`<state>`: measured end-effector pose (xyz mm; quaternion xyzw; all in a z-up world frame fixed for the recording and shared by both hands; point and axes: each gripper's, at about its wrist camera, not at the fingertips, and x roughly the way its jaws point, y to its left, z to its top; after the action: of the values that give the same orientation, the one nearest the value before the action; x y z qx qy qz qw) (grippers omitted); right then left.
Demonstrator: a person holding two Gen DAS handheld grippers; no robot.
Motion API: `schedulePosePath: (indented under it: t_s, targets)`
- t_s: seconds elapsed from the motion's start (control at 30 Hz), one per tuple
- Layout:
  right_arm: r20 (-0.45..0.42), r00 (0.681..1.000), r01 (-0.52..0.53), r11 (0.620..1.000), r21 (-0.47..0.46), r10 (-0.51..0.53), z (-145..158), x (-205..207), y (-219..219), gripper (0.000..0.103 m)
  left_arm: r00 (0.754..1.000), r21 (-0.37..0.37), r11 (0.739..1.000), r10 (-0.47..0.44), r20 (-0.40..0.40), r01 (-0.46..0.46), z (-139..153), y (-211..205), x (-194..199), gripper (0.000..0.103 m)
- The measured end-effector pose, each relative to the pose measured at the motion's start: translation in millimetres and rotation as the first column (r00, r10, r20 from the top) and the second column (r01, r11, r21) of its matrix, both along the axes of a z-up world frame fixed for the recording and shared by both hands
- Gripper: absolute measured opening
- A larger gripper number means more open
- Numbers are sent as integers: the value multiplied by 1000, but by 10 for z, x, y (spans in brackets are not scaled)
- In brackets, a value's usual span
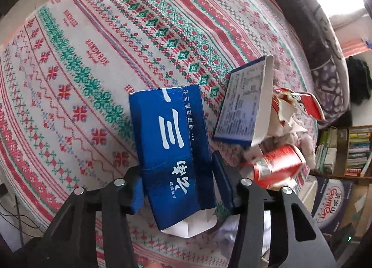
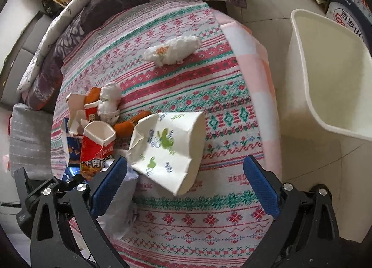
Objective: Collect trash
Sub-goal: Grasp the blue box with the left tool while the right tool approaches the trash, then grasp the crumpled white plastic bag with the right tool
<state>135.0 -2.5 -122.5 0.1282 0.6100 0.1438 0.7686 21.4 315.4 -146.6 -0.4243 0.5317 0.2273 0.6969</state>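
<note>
Judging by the bare white bin [image 2: 330,77], collecting has barely begun: left gripper [image 1: 176,189] clenches 1 blue carton [image 1: 172,151]; right gripper [image 2: 186,189] gapes released above the crushed paper cup [image 2: 167,147] (bin beside it).

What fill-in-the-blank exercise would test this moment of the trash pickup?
1. The left gripper is shut on a ____ box.
2. The right gripper is ____, its fingers either side of the paper cup.
3. The paper cup lies on its ____.
4. Beside the bed, the white bin stands on the ____.

Missing words: blue; open; side; floor
</note>
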Motion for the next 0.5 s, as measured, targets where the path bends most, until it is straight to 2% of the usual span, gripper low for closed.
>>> schedulePosePath:
  t_s: [0.13,0.23,0.37,0.5]
  targets:
    - [14,996,-84,996,34,84,127,-163,141,96,998,30,999,-35,57,33,217,-68,-86,46]
    - [-12,991,-131,988,84,133,139,-275,295,96,993,49,998,-46,106,41,402,-44,-188,45]
    - [-59,987,-145,983,109,152,49,-360,512,95,988,136,990,-50,146,30,669,-22,-325,45]
    - [-85,987,-126,985,119,137,-31,-360,681,95,987,217,976,-62,149,28,801,15,-362,45]
